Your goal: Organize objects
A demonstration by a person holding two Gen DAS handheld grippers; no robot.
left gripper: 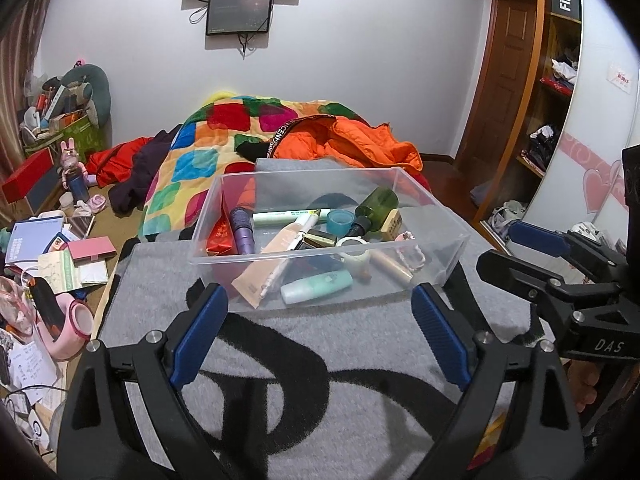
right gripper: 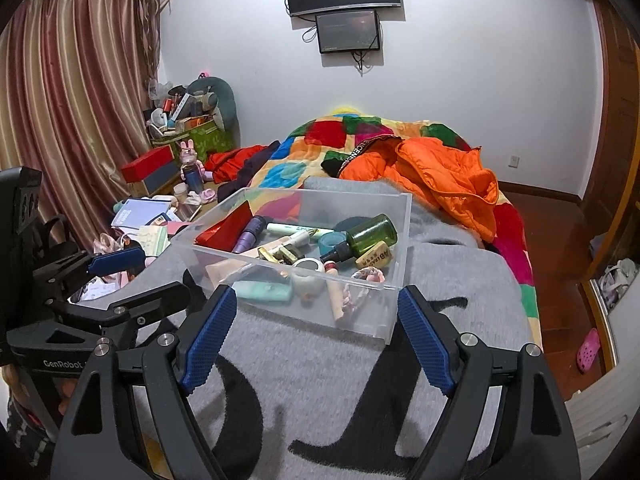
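Observation:
A clear plastic box [left gripper: 448,258] [right gripper: 384,312] stands on a grey blanket [left gripper: 320,360] with a black pattern. Inside lie a green bottle [left gripper: 378,202] [right gripper: 370,234], a purple tube [left gripper: 244,230], a red packet [left gripper: 220,238], a mint tube [left gripper: 316,287], a white jar [left gripper: 354,254] and other small cosmetics. My left gripper [left gripper: 320,292] [right gripper: 164,274] is open just in front of the box's near wall, with nothing between its fingers. My right gripper [right gripper: 316,296] [left gripper: 500,246] is open too, close to the box's near right corner, and holds nothing.
Beyond the box lie a colourful patchwork quilt [left gripper: 188,168] and an orange jacket [left gripper: 360,144]. Books, boxes and a pink tape roll [left gripper: 76,324] litter the floor to the left. A wooden wardrobe [left gripper: 548,100] stands at the right, and screens [left gripper: 240,12] hang on the far wall.

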